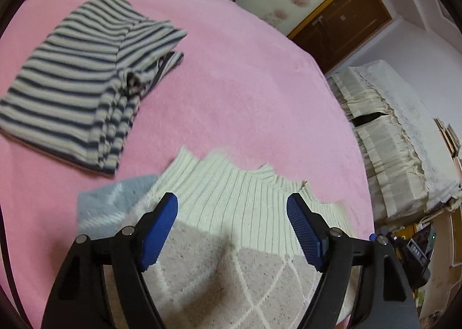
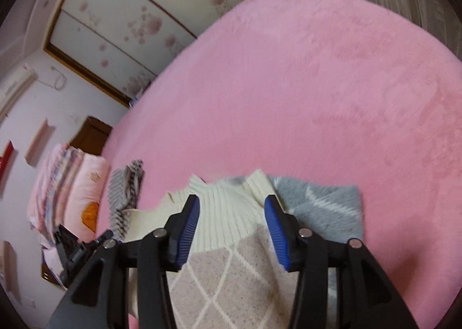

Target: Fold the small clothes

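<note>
Sweater (image 1: 231, 242) lies on the pink bed cover (image 1: 245, 92), cream ribbed collar pointing away, beige diamond-pattern body nearest the cameras, grey sleeve (image 2: 323, 207) sticking out one side. Left gripper (image 1: 232, 229) hangs over it with fingers spread wide, nothing pinched. Right gripper (image 2: 232, 231) is also parted (a bit narrower), pads clear of the knit. Striped top (image 1: 86, 83) sits folded toward the pillow end, well apart. Loads of bare cover beyond the collar, out to the far edge.

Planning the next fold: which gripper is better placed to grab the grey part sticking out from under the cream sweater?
Right. The grey part lies just beside the right gripper; the left gripper sits farther off.
</note>
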### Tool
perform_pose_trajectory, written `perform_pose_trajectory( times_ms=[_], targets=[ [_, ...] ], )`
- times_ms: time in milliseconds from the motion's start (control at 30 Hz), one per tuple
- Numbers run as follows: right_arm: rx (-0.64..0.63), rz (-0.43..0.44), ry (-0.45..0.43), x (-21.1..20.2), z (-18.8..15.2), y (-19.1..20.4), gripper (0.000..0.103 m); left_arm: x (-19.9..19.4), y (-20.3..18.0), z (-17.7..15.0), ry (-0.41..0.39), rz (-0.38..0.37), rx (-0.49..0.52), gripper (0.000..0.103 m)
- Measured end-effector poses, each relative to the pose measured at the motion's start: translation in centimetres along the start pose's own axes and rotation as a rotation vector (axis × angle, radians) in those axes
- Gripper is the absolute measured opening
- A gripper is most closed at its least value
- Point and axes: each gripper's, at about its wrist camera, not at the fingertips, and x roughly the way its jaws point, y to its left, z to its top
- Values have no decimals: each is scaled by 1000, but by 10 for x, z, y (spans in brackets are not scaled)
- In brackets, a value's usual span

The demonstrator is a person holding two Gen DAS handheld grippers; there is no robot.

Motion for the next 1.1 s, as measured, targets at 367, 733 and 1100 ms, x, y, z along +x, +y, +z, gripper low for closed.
perform_pose_trajectory(
  times_ms=[367, 733, 1100],
  targets=[
    [-327, -268, 26, 31, -19, 27, 48, 17, -20, -22, -6, 212, 277, 76],
    [-508, -479, 29, 54, -48, 31, 6, 34, -28, -38, 12, 412, 430, 0],
    [-412, -483, -46, 32, -42, 1, 6, 25, -5, -57, -61, 500, 494, 0]
  ],
)
